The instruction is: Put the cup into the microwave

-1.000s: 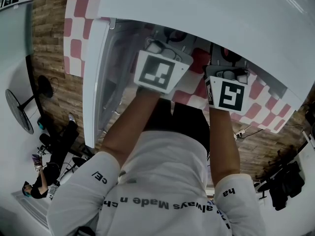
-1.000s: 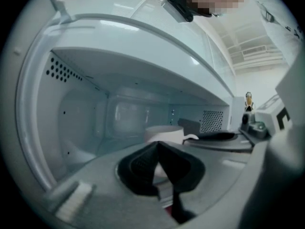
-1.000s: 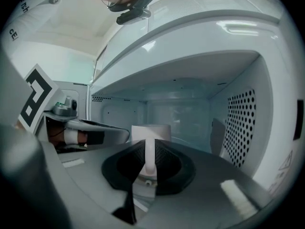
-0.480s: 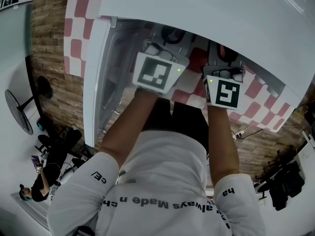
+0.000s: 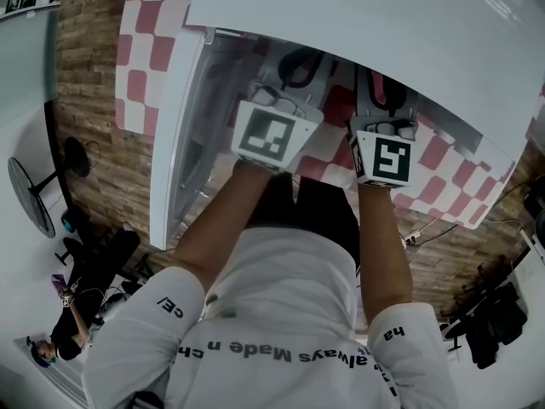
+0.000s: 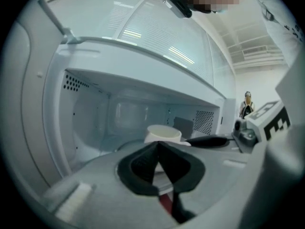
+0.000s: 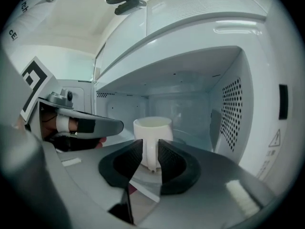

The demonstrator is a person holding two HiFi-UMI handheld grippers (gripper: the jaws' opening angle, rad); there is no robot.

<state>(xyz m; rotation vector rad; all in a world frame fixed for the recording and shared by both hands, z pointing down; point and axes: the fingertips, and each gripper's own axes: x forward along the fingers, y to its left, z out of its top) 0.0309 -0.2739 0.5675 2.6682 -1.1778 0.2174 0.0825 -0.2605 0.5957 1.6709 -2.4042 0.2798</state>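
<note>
The white cup (image 7: 152, 128) is in front of the open microwave cavity (image 7: 190, 94), and my right gripper (image 7: 150, 146) is shut on its handle. In the left gripper view the cup (image 6: 163, 133) shows just past my left gripper (image 6: 158, 146), whose jaws are shut together with nothing between them. That left gripper (image 7: 90, 125) reaches in beside the cup on its left. From the head view both marker cubes (image 5: 271, 135) (image 5: 385, 156) sit at the microwave's opening, and the cup is hidden there. Whether the cup rests on the microwave floor I cannot tell.
The microwave door (image 5: 183, 143) stands swung open at the left, and the white microwave top (image 5: 383, 24) overhangs both grippers. A vented side wall (image 7: 231, 113) lies close on the right of the cup. A red-and-white checked cloth (image 5: 149, 32) covers the table.
Both grippers have moved a little forward toward the microwave opening. The right gripper's hold on the cup handle is unchanged.
</note>
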